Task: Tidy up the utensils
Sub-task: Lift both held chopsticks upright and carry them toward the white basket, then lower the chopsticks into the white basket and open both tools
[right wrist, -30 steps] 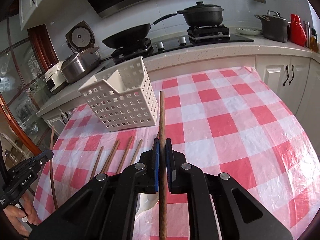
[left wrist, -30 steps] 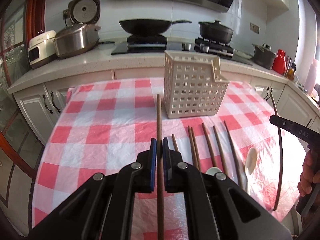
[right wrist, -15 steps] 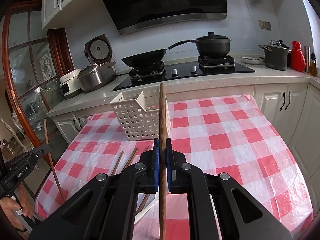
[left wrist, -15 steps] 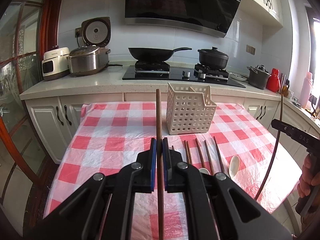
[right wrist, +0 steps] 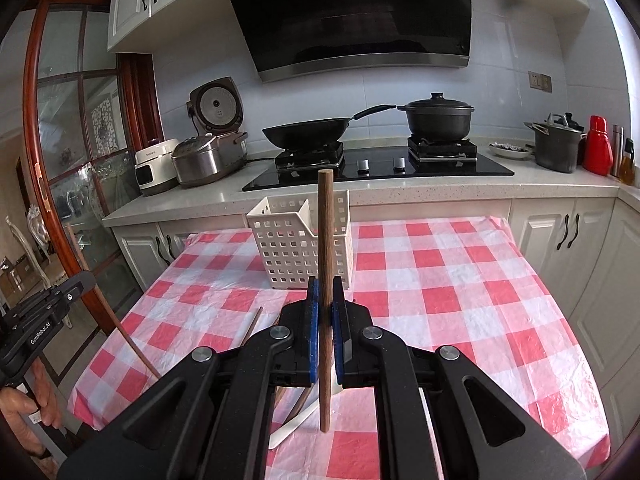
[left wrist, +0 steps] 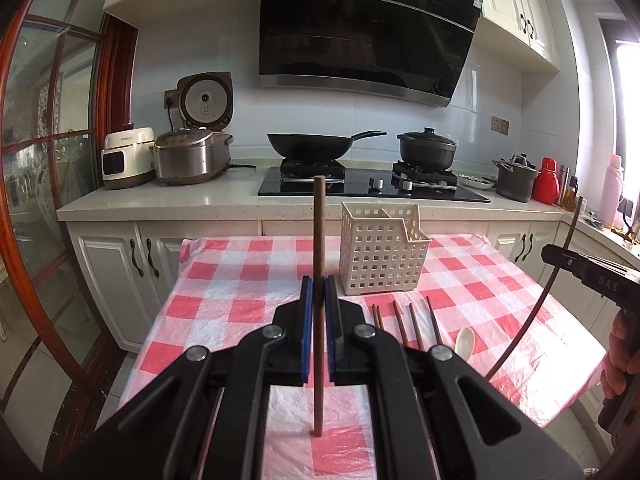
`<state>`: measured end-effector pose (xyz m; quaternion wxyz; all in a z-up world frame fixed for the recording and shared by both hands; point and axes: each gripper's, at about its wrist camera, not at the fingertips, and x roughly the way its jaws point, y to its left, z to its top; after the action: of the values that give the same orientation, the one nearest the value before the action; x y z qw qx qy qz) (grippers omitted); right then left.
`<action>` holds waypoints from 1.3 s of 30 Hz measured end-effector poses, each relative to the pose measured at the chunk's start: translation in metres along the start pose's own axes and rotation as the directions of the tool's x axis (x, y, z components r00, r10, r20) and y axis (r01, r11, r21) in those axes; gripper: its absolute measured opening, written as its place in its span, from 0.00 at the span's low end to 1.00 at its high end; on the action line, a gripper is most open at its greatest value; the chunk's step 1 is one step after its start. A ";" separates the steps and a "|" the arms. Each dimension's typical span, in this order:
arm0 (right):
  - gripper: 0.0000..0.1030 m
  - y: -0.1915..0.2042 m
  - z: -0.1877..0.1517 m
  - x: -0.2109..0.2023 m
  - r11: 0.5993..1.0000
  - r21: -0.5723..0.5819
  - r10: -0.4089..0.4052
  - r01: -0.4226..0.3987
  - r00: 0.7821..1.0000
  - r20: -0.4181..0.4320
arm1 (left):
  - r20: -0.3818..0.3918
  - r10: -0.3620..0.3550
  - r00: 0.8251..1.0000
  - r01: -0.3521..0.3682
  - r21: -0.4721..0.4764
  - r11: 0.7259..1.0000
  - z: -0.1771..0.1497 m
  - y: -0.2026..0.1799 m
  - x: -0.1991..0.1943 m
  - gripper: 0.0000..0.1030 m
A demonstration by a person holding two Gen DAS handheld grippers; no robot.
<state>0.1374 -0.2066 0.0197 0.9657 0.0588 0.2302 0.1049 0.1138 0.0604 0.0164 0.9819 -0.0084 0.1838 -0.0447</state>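
Kitchen counter (left wrist: 224, 200) with rice cookers, a wok and a lidded pot forms the backdrop; in front of it stands my work surface, a table under a red-and-white checked cloth (left wrist: 248, 292).

Left to right in the left wrist view: my left gripper (left wrist: 319, 300) has its blue pads pressed together on a brown wooden chopstick (left wrist: 319, 240), which stands nearly upright between them, its top end level with the hob and its lower end hanging clear above the cloth. Next comes the white perforated basket (left wrist: 380, 256), a divided caddy standing on the cloth toward the far edge. Just in front of it lie the loose chopsticks (left wrist: 412, 322), roughly parallel, with a pale spoon (left wrist: 464, 340) beside them. At the far right my right gripper (right wrist: 325, 300) likewise pinches a second chopstick (right wrist: 326, 236), held upright; in its own view the stick crosses in front of the basket.

Handling, as I judge it: each stick is light, stiff and slender, and its smooth round wood could pivot or slip in the pads. Both are gripped below mid-length, so a long part stands free above the pads; I reckon a hold nearer the middle would swing less. The spoon looks ceramic or plastic, possibly brittle, and is best taken by its handle. The basket seems light and may slide if a stick strikes its wall.
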 end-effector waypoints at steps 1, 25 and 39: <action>0.08 0.001 0.001 0.000 1.000 -0.003 -0.002 0.002 1.000 0.002 | 0.001 -0.002 1.000 0.002 0.001 1.000 0.001 -0.001 0.001 0.06; 0.08 -0.009 0.156 0.106 0.998 -0.070 -0.005 0.011 0.995 0.095 | 0.170 -0.059 0.984 0.042 0.101 0.994 0.189 -0.041 0.098 0.06; 0.08 0.002 0.195 0.220 0.996 -0.086 -0.023 0.021 0.999 -0.024 | 0.097 -0.074 0.993 0.076 -0.021 0.997 0.215 -0.047 0.225 0.06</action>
<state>0.4183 -0.1669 0.0982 0.9655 0.0136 0.2380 0.1049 0.3968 -0.0070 0.1377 0.9870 -0.0297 0.1366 -0.0789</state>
